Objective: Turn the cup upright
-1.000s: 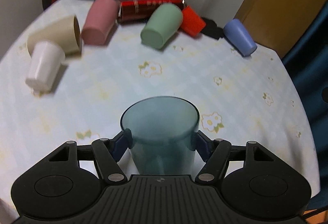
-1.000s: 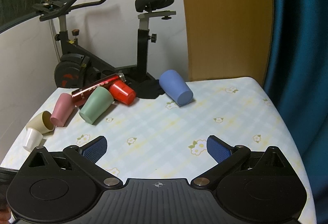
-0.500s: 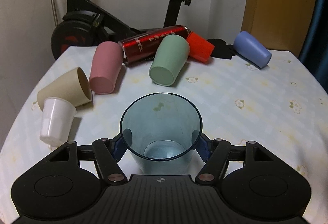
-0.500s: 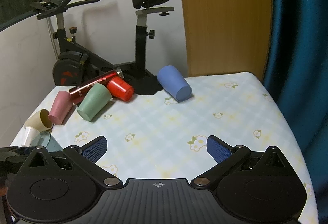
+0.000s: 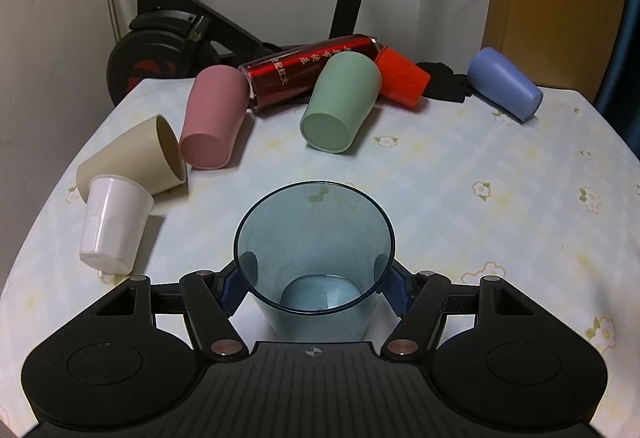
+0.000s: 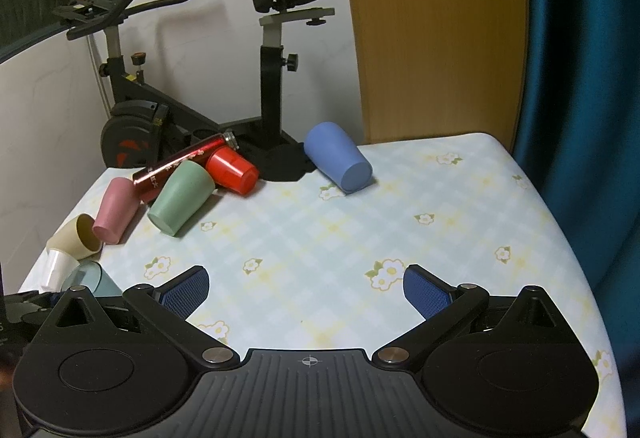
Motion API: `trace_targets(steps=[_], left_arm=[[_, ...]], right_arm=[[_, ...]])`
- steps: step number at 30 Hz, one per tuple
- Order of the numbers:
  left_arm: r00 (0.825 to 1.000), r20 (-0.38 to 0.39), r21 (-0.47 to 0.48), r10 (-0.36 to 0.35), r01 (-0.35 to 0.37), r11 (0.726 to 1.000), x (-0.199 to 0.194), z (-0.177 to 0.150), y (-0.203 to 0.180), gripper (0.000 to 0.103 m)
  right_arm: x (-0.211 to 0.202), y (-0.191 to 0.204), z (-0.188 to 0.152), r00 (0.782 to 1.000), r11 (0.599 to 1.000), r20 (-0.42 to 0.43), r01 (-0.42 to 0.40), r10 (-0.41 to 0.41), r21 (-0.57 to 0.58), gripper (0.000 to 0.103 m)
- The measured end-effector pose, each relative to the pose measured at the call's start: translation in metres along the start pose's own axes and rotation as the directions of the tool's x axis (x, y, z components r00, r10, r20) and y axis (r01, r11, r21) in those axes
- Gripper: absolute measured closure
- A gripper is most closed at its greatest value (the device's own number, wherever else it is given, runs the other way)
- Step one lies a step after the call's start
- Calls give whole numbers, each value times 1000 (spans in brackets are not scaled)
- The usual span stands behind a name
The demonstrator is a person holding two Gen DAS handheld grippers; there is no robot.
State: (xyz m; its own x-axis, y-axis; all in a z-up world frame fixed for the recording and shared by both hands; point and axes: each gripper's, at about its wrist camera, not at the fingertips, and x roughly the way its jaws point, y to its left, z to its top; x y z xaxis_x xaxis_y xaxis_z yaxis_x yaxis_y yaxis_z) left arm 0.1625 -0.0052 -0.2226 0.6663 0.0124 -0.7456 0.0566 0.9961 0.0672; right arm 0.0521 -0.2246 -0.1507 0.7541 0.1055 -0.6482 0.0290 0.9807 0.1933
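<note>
Left gripper (image 5: 316,278) clamped on teal cup (image 5: 314,262), mouth up, at near edge of table (image 5: 480,165). Right gripper (image 6: 306,288) spread wide, holding nothing, over bare cloth. Beyond, on their sides: white cup (image 5: 114,224), beige cup (image 5: 136,157), pink cup (image 5: 212,117), green cup (image 5: 340,101), red bottle (image 5: 304,67).
</note>
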Motion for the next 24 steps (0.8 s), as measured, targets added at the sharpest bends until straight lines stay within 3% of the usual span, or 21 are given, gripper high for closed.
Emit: trace_targets(steps=[14,21,24], left_arm=[[1000,-29,-5,3,-3,1000,-2,-3,0,33],[997,-71,-17,-34,33,999,-11,0,1,17],[997,-82,-14,-9,8,1000,-21,4,3,17]], right_arm=[[-1,0,-1,1000,1000,-2,1,-1,-1,0],[-7,6,-3,1000,1000,3,-1,1,-12,0],[-13,8,0,1000,1000,10,-4,4,-17,0]])
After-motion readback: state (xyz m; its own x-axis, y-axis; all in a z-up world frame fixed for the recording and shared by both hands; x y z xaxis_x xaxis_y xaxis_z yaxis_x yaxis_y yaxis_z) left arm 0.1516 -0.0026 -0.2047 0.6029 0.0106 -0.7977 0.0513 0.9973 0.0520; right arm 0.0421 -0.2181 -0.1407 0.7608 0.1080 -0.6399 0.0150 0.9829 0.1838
